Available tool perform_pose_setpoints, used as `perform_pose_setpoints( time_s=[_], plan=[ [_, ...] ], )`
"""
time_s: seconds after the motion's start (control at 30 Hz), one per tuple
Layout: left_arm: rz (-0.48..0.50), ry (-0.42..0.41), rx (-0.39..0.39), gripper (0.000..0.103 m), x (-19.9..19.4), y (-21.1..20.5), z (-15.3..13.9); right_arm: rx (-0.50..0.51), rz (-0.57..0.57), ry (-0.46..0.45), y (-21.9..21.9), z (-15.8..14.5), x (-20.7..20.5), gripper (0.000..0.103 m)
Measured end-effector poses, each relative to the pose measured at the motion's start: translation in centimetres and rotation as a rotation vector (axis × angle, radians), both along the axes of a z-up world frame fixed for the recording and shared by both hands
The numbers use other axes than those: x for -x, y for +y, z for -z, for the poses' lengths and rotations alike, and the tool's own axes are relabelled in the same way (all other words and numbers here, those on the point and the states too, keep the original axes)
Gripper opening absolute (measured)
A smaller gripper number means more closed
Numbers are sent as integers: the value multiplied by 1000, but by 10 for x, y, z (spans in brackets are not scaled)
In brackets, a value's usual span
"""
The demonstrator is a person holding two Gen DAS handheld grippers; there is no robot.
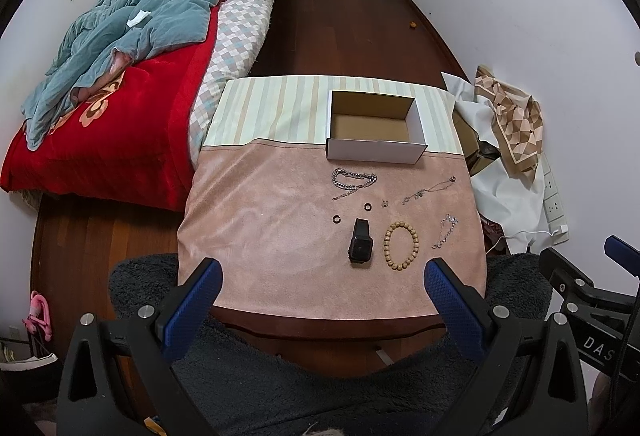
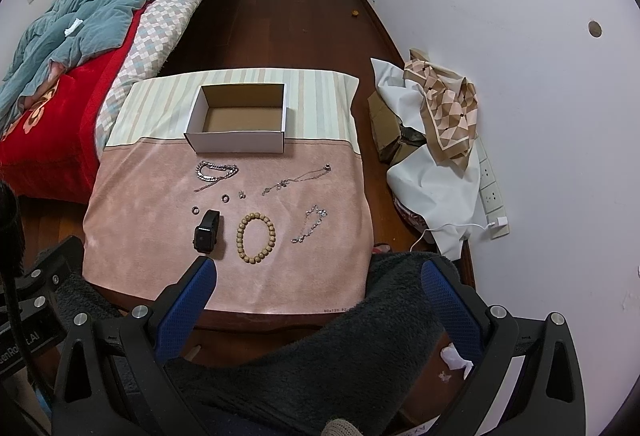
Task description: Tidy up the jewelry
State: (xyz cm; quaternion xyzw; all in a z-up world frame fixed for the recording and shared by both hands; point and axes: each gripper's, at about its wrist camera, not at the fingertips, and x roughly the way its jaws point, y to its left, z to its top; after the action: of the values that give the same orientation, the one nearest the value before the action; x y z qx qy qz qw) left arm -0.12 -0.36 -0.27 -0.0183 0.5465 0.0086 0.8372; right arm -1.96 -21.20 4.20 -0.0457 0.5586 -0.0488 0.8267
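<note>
Left wrist view, contents listed by size: a bed (image 1: 120, 96) with red cover and blue-grey quilt, at far left; a table (image 1: 280, 328) draped in a pink and striped cloth (image 1: 260, 216); an open cardboard box (image 1: 376, 146), white outside, seemingly empty, set at the far side where stripes meet pink. Nearer than the box, the jewelry is laid out on the pink area, pieces apart from one another: a heavy silver chain (image 1: 352, 180), bunched, just before the box; a thin necklace (image 1: 430, 190) to its right; a black smartwatch (image 1: 361, 246); a wooden bead bracelet (image 1: 401, 244) just beside the watch; a fine silver bracelet (image 1: 444, 230) near the right edge; two dark rings (image 1: 337, 219) (image 1: 367, 207); a tiny earring-like item (image 1: 385, 204), too small to identify. The left gripper (image 1: 320, 292) is held over the near table edge, jaws spread wide, nothing between them; the right gripper (image 2: 316, 288) is likewise spread and empty, near the table's right corner. No piece is yet boxed, so the task is judged at its start. Risks noted: thin chains may slip from broad pads or tangle if lifted by one end; rings, lying flat, may be skidded off rather than pinched; the cloth may be dragged, disturbing neighbours.
</note>
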Motion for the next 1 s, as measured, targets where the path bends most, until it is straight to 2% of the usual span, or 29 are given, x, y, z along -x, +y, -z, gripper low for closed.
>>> perform_pose_setpoints(
  time_s=[1.0],
  plan=[
    [-1, 0, 5, 103, 1, -3, 0, 7, 6, -4, -4, -6, -1, 103]
  ],
)
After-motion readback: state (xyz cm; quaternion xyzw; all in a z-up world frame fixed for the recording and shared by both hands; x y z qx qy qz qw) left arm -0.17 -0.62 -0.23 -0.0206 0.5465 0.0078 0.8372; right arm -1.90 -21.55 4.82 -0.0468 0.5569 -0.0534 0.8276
